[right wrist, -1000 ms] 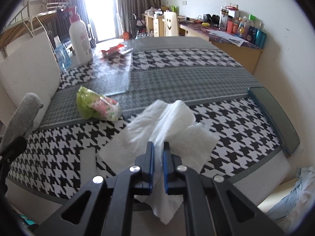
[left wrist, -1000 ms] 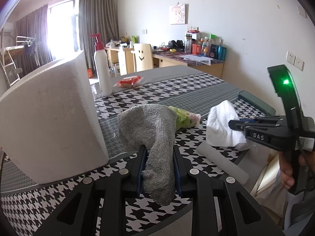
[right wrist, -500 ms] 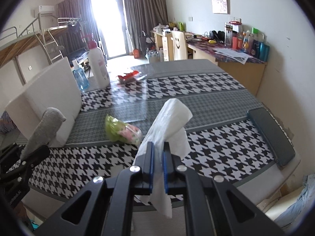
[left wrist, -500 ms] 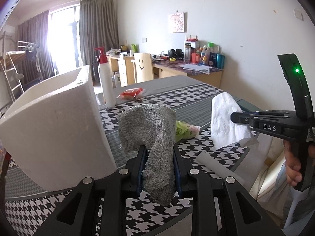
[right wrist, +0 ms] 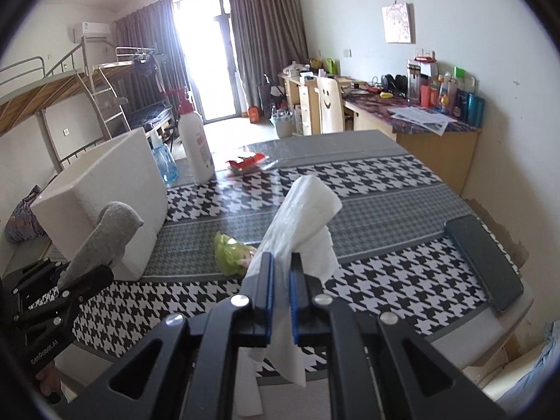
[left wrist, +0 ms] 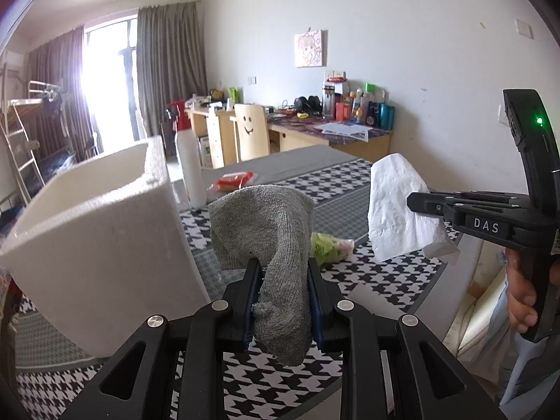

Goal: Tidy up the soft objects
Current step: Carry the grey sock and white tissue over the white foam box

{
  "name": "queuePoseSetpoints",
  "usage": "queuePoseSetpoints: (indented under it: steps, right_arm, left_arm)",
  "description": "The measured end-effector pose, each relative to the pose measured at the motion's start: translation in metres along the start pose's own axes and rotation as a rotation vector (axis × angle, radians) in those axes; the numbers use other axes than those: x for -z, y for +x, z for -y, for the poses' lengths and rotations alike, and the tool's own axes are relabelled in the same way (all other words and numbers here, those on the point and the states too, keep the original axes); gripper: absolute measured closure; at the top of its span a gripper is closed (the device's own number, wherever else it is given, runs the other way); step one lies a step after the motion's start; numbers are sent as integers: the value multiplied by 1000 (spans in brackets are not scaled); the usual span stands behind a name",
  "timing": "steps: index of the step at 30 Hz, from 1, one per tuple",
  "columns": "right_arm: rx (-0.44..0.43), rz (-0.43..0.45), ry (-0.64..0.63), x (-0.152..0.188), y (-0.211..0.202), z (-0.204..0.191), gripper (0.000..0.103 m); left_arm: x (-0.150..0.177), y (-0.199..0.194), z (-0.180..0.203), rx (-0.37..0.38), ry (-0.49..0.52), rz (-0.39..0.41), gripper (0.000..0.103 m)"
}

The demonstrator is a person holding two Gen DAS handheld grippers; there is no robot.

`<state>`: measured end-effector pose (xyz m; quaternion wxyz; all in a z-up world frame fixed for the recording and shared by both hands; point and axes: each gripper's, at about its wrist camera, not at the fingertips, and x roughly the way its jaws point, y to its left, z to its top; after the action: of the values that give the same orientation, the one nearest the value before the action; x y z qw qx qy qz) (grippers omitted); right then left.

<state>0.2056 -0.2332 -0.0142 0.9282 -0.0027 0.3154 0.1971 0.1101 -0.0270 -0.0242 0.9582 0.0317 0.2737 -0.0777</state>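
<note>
My left gripper [left wrist: 281, 273] is shut on a grey sock [left wrist: 269, 231] and holds it above the table; the sock also shows in the right wrist view [right wrist: 105, 234]. My right gripper [right wrist: 281, 266] is shut on a white paper tissue [right wrist: 301, 213] that hangs in the air over the table; it shows at the right of the left wrist view [left wrist: 395, 206]. A white foam box [left wrist: 94, 238], open at the top, stands on the table to the left [right wrist: 105, 189]. A small green and pink packet [right wrist: 231, 252] lies on the table between the two grippers.
The table [right wrist: 385, 189] has a black-and-white houndstooth cloth. A white pump bottle [right wrist: 194, 143], a blue bottle [right wrist: 162, 162] and a red wrapper [right wrist: 245, 162] stand at the far side. A dark flat pad [right wrist: 483, 262] lies at the right edge. A desk and chair stand behind.
My right gripper has lifted the tissue off the table into the air. My left gripper has risen with the sock still in it, and the box's open top now shows.
</note>
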Motion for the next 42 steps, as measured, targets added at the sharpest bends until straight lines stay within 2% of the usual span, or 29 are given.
queuePoseSetpoints:
  steps: [24,42]
  right_arm:
    - [-41,102,-37,-24,-16,-12,92]
    - [-69,176,-74,-43,-28,-23,92]
  left_arm:
    - [-31,-15,0,26,34,89,77]
    - [-52,-29,-5,4,47,166,77]
